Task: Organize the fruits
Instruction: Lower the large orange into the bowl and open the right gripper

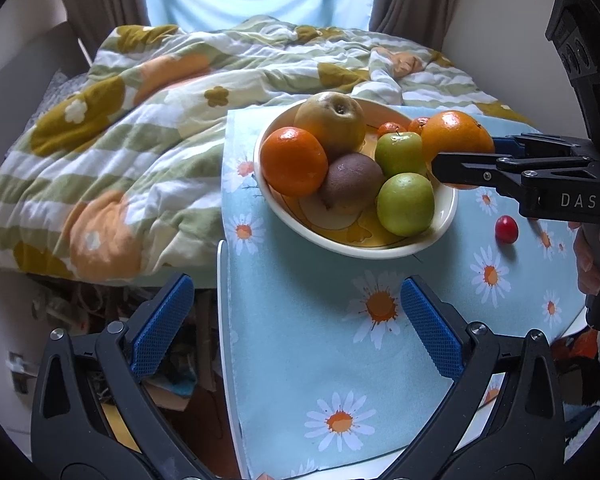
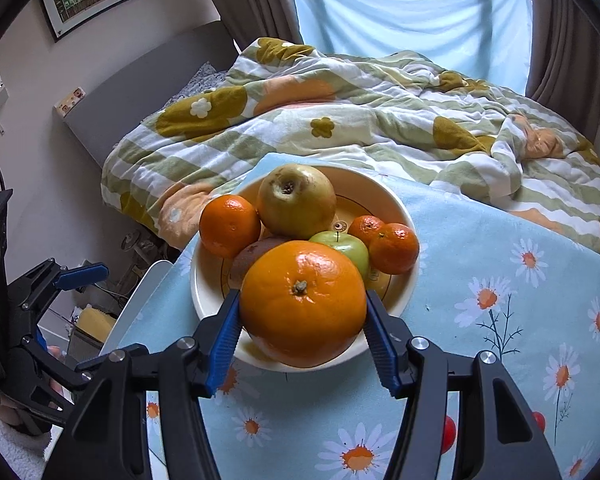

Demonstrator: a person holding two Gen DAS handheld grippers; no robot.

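My right gripper is shut on a large orange, held just over the near rim of a cream bowl. In the left wrist view the same orange hangs at the bowl's right rim, in the right gripper. The bowl holds a smaller orange, a yellow pear-like fruit, a kiwi, two green apples and two small mandarins. My left gripper stands open over the daisy cloth, nothing between its pads.
A small red fruit lies on the blue daisy cloth right of the bowl; two red ones show under the right gripper. A bed with a flowered quilt lies behind. The table's left edge drops to floor clutter.
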